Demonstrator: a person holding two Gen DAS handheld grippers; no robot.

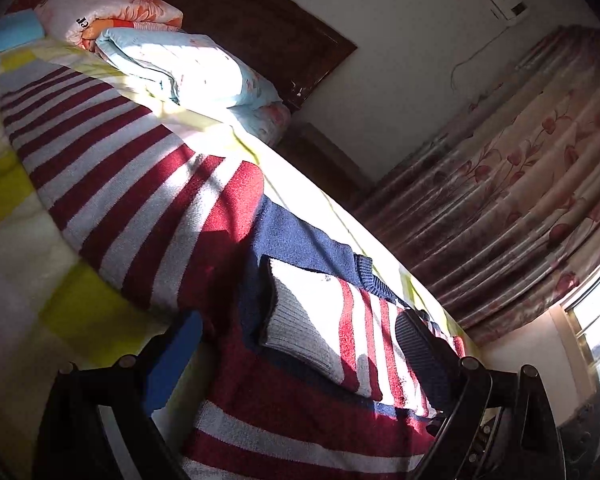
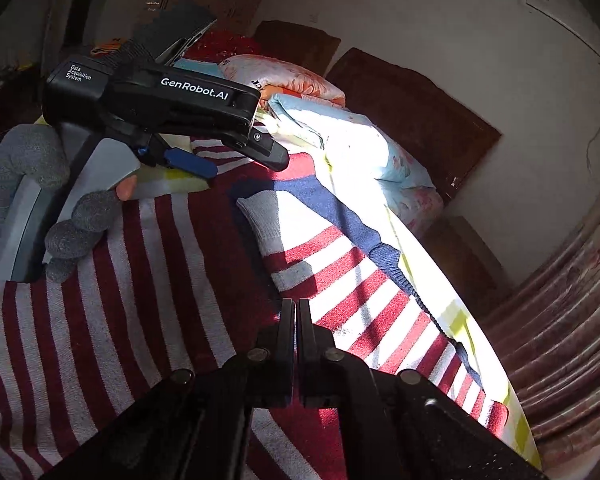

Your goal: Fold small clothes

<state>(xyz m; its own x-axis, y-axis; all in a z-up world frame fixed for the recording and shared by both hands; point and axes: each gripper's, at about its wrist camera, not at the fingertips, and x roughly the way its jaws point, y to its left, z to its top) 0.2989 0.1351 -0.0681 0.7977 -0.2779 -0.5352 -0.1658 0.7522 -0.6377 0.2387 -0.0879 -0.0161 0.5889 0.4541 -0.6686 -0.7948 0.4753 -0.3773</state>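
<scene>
Striped sweater runs past the frame's bottom-left edge

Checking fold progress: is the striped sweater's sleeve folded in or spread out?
Folded in. The grey-cuffed sleeve lies across the red, white and navy striped knit sweater, cuff resting on the body rather than out on the bedspread.

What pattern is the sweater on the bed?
Red and white stripes with navy trim on the sweater; right wrist view.

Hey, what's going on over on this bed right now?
A person with handheld tongs in each hand is folding a striped sweater spread on the bed. One sleeve is already folded across the body. The left tongs hover open above the sweater, holding nothing. The right tongs are shut, low over the sweater; whether they pinch fabric can't be told. Folded quilts lie by the headboard.
</scene>
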